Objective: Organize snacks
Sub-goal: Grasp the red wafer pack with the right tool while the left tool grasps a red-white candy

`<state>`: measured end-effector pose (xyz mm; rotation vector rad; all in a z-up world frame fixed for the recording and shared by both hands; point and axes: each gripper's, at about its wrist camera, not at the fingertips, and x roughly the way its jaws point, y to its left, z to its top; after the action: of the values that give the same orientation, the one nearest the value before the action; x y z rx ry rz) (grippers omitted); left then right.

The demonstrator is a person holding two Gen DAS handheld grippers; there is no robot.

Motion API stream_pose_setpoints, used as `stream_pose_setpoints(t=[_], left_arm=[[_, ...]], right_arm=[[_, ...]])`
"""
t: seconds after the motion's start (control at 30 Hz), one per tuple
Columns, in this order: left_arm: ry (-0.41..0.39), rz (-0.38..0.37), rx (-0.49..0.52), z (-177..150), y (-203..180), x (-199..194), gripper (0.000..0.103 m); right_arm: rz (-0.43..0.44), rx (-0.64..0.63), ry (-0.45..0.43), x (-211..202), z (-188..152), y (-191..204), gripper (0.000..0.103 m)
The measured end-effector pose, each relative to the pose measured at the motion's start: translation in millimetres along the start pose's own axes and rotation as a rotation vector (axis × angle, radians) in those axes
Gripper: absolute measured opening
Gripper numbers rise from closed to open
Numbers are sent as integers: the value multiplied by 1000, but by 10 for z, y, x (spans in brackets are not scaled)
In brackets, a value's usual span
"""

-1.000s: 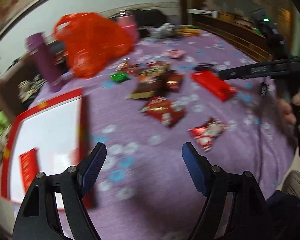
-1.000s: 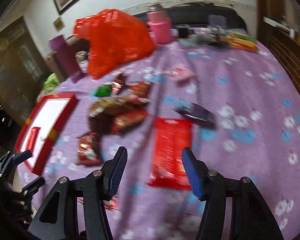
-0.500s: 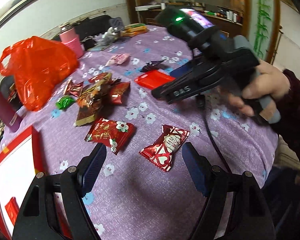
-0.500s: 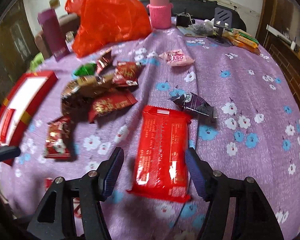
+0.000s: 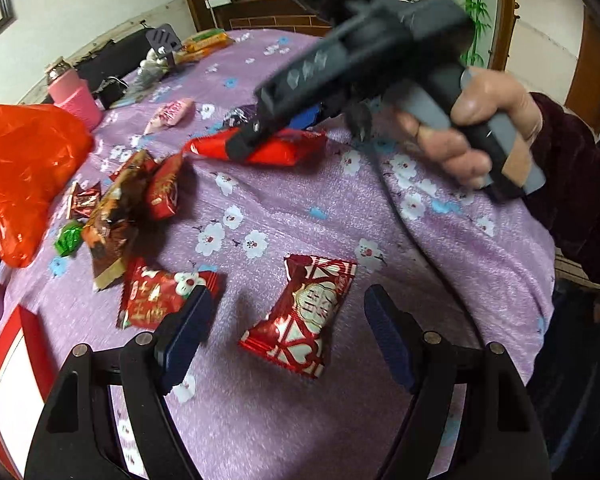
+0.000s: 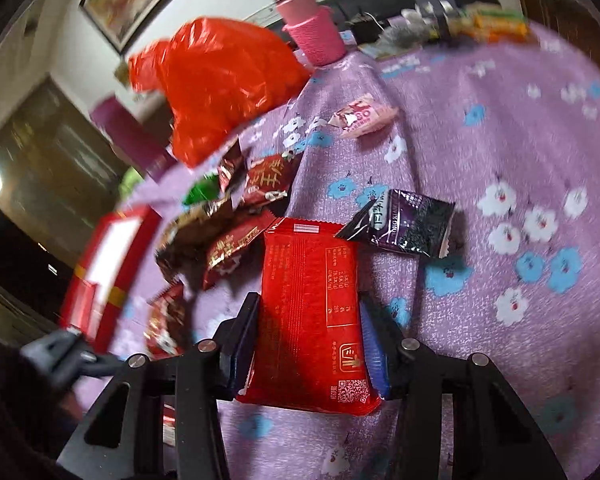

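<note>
A: Big flat red packet (image 6: 310,320) on the purple flowered tabletop (image 6: 500,128), glossy wrapper, printed panel and a square code on the near end, lying lengthwise just beside the dark purple sachet (image 6: 404,224).

B: And the right gripper (image 6: 308,344) is on it. Its jaws have just been closing, and both blue pads sit against the packet's long edges, so it is clamped on that red packet.

A: Over to the other side. The left gripper (image 5: 288,332) hangs with its jaws spread wide, nothing pressed between them.

B: Right, and a red-and-white candy wrapper (image 5: 304,316) lies on the cloth between those fingers, touching neither pad. A second red snack pack (image 5: 160,296) sits just beside the left finger.

A: Further from the red packet, a heap of brown and red wrappers (image 6: 220,232), then the orange plastic bag (image 6: 216,80).

B: Red-rimmed box (image 6: 108,264) at the table's edge, beyond that heap.
</note>
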<state>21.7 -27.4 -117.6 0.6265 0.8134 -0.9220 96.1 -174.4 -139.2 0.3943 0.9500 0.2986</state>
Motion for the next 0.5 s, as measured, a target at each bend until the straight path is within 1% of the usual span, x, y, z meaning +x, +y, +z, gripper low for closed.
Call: stream_pose_setpoints(t=[0.1, 0.17, 0.2, 0.27, 0.3, 0.37, 0.4, 0.5], left_arm=[[19, -20, 8, -2, 29, 70, 78], [32, -30, 18, -10, 14, 120, 77], [24, -40, 17, -15, 0, 122, 74], [17, -84, 18, -14, -18, 114, 51], [14, -100, 14, -18, -40, 104, 47], [10, -110, 11, -11, -55, 96, 33], [7, -120, 5, -23, -71, 83, 31], [-7, -108, -35, -73, -98, 31, 28]], right_arm=[[111, 105, 18, -11, 40, -169, 48], [146, 141, 25, -11, 47, -209, 48], [158, 152, 27, -9, 54, -225, 48], [182, 169, 34, 1, 59, -236, 48], [191, 173, 38, 0, 56, -238, 48], [194, 176, 40, 11, 71, -243, 48], [194, 175, 39, 9, 74, -244, 48], [200, 176, 42, 10, 76, -233, 48]])
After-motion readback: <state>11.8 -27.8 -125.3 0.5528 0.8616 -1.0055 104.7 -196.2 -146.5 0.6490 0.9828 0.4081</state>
